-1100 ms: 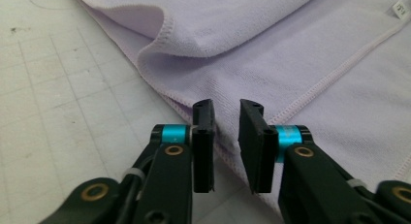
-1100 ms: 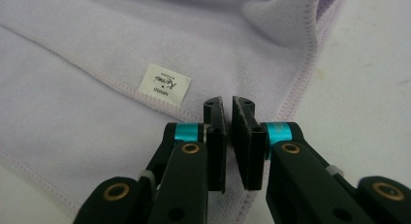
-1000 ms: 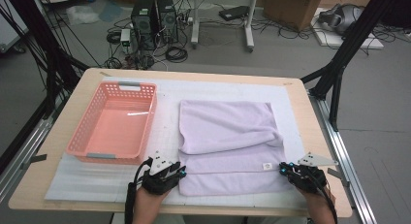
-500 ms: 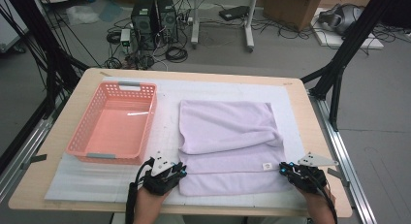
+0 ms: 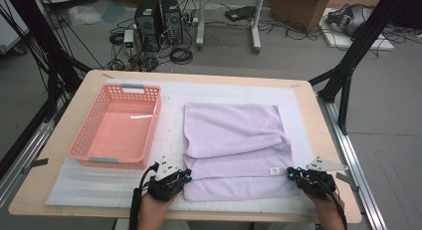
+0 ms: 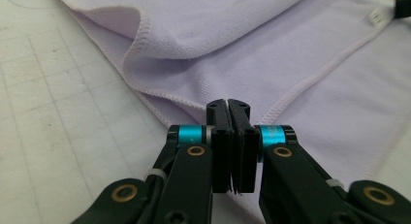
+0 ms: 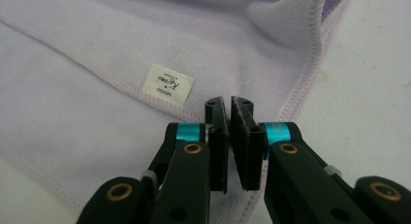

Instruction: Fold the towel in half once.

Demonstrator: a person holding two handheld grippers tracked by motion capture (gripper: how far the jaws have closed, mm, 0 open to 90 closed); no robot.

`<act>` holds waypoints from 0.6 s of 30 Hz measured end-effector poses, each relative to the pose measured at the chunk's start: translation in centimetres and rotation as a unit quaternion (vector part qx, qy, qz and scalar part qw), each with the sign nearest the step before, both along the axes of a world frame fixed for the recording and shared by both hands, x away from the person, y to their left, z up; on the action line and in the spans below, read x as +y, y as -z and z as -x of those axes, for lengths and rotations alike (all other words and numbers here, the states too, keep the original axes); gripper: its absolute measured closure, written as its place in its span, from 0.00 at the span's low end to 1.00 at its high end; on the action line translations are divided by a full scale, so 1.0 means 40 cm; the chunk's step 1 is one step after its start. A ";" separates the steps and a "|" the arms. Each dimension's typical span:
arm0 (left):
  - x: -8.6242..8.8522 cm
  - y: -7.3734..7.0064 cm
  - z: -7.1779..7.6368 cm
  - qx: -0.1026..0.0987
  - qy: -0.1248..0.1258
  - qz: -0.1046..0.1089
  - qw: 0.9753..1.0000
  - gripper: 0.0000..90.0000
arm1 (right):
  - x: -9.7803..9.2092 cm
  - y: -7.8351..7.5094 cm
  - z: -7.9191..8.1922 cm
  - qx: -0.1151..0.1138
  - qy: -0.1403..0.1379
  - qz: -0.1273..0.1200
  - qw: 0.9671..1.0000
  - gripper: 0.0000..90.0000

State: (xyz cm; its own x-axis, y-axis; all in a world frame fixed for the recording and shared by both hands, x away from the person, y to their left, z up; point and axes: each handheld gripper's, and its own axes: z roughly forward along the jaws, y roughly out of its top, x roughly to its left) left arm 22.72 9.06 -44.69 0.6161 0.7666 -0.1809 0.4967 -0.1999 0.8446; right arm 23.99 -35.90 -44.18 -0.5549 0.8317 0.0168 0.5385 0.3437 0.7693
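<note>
On the wooden counter (image 5: 64,140) a purple towel (image 5: 234,135) lies part-folded beside a pink basket (image 5: 117,128). Our left claw (image 5: 185,177) is pinched shut on the towel's near left corner, and our right claw (image 5: 291,174) is pinched shut on the near right corner. We think we are folding it. Next we should lift both corners together and carry them to the far edge.

Lab: black frame struts (image 5: 40,56), computer towers (image 5: 158,18) and tangled cables (image 5: 184,51) on floor, cardboard boxes (image 5: 298,6).
</note>
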 end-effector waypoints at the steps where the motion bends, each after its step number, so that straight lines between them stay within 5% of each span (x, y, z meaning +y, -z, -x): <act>1: 0.006 -0.004 0.006 0.002 0.001 0.009 1.000 0.97 | -0.005 -0.002 0.005 0.003 -0.001 -0.007 1.000 0.95; 7: 0.024 -0.021 0.050 0.006 0.012 0.045 0.999 0.98 | -0.032 -0.026 0.041 0.004 -0.014 -0.034 0.999 0.95; 18: 0.029 0.000 0.126 0.031 0.033 0.038 0.998 0.98 | -0.057 -0.031 0.126 0.032 -0.031 -0.034 0.998 0.95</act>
